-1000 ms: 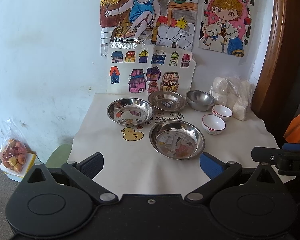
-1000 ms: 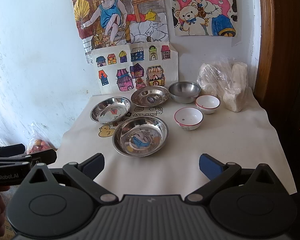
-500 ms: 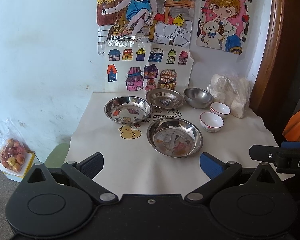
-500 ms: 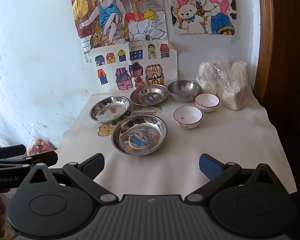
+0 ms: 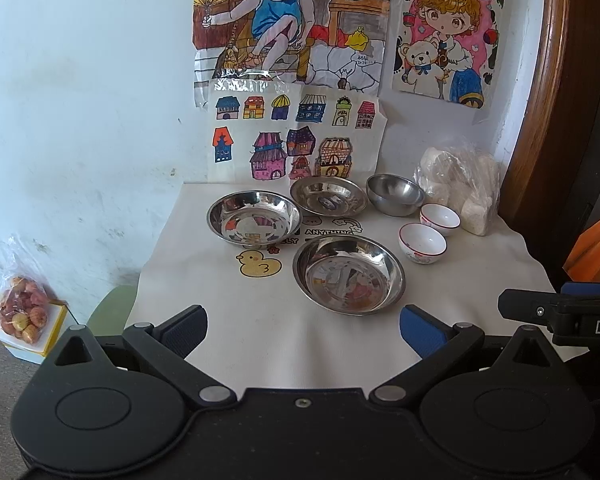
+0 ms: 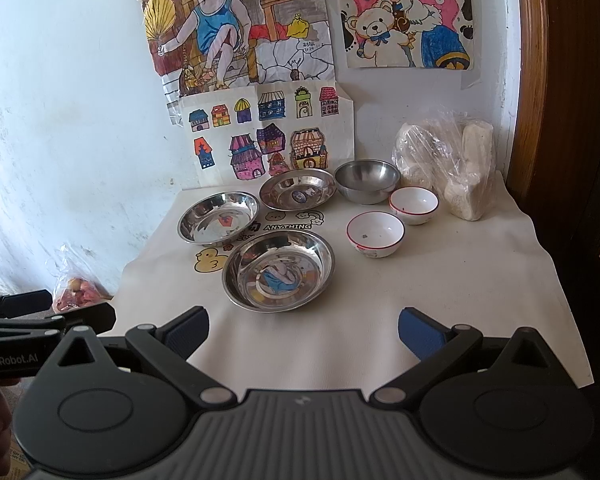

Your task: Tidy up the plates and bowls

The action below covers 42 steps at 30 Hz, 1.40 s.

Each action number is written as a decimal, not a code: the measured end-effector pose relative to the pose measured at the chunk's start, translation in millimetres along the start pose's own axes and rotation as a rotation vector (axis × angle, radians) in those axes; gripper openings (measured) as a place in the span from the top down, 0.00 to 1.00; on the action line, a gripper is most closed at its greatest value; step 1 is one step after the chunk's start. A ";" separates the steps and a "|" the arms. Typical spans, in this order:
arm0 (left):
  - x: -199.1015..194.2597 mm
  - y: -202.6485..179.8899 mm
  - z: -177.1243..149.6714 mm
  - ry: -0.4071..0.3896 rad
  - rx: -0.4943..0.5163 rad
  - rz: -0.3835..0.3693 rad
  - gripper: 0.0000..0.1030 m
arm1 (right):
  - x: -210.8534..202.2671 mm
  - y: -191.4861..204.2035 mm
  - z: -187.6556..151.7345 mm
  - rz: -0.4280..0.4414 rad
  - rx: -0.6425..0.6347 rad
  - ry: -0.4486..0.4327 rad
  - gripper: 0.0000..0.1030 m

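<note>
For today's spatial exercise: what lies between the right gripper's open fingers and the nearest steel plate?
Only bare cream cloth separates the right gripper from the nearest steel plate; the right wrist view shows it.

Three shiny silver steel plates point(image 5: 348, 274) and a silver bowl point(image 5: 395, 194) are mirroring bright colours. Two white bowls point(image 5: 422, 242) are showing thin red rims. The cream surface cover point(image 5: 260, 344) is displaying a yellow duck print point(image 5: 258, 263). Black grippers are wearing blue pads on their fingers point(image 6: 422, 334).
</note>
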State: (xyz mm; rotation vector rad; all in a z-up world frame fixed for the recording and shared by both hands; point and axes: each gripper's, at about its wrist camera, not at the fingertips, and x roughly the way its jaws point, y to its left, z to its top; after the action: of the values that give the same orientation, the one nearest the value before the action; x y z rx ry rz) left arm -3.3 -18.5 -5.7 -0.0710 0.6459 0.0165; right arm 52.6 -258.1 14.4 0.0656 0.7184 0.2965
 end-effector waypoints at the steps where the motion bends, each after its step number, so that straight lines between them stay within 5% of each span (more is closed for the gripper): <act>1: 0.1 0.0 0.5 0.001 0.000 0.000 0.01 | 0.1 0.1 0.1 0.000 0.000 0.000 0.00; 42: 6.5 -4.4 -5.8 0.014 0.007 -0.004 0.01 | 7.3 -6.0 -2.6 -0.019 0.015 0.017 0.00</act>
State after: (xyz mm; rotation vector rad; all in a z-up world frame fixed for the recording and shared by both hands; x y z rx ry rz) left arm -1.4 -23.4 -13.9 -0.0661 0.6600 0.0098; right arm 57.6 -261.8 6.8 0.0700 0.7381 0.2738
